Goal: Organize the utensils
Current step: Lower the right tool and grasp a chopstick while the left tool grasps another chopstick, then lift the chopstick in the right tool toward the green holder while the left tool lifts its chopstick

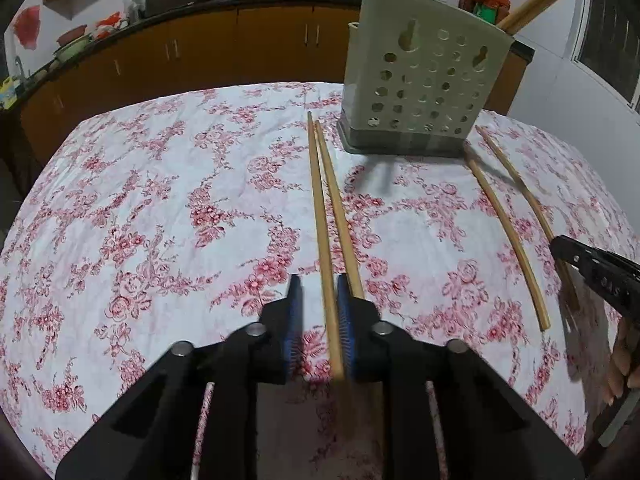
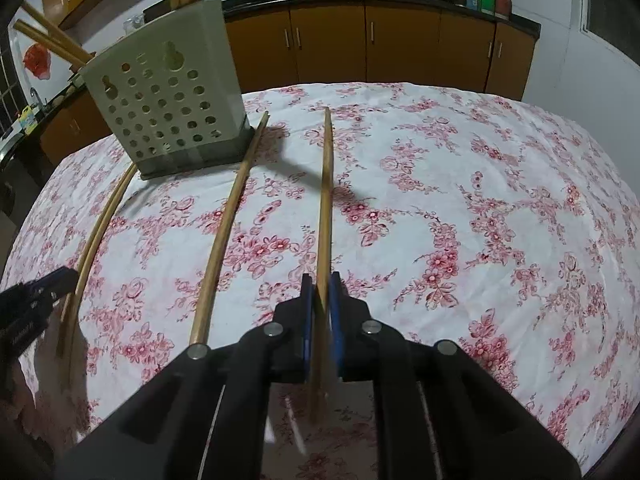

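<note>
Both tools sit low over the floral-cloth counter (image 1: 160,184): left tool (image 1: 319,292) spread around a wooden chopstick (image 1: 322,232), right tool (image 2: 320,294) pinching another wooden chopstick (image 2: 326,200).

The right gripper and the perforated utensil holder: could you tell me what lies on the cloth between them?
In the right wrist view, one loose chopstick lies between the right gripper and the utensil holder, its far tip beside the holder's base.

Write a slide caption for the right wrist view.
Right gripper shut on a chopstick beside the perforated holder.
</note>
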Demonstrator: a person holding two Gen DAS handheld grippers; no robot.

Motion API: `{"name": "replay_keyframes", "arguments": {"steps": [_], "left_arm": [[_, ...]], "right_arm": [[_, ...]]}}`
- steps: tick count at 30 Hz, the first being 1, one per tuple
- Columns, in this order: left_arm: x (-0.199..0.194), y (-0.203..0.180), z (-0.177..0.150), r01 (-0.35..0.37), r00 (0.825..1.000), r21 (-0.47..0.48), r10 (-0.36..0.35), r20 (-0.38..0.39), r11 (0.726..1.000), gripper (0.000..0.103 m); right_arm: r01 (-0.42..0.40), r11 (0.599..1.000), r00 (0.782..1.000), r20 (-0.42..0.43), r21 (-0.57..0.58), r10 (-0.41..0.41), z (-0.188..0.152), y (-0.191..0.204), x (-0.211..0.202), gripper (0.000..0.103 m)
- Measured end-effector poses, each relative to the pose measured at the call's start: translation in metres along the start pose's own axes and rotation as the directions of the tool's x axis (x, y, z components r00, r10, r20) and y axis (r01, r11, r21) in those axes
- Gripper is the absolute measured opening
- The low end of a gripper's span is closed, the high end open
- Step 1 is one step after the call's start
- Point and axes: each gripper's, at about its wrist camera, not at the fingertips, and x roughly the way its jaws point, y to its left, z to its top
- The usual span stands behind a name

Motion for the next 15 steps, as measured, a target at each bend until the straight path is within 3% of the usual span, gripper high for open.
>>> {"name": "replay_keyframes", "arguments": {"steps": [2, 7, 15], "left_arm": [[0.002, 0.004, 0.002, -0.010, 1.000, -0.007, 0.010, 0.002, 1.000, 0.008], [0.003, 0.020, 0.007, -0.042, 0.999, -0.041, 0.042, 0.002, 0.998, 0.008], [0.004, 0.037, 0.009, -0.051, 0.999, -0.068, 0.052, 0.011, 0.996, 0.008]], "right_arm": [[-0.010, 1.000, 1.000, -0.002, -0.007, 0.010, 0.001, 0.003, 0.000, 0.010], [-0.032, 0.999, 0.999, 0.000, -0.036, 0.032, 0.002, 0.011, 0.001, 0.009], [0.034, 0.999, 0.999, 0.018, 0.000, -0.034, 0.009, 0.000, 0.006, 0.009]]}}
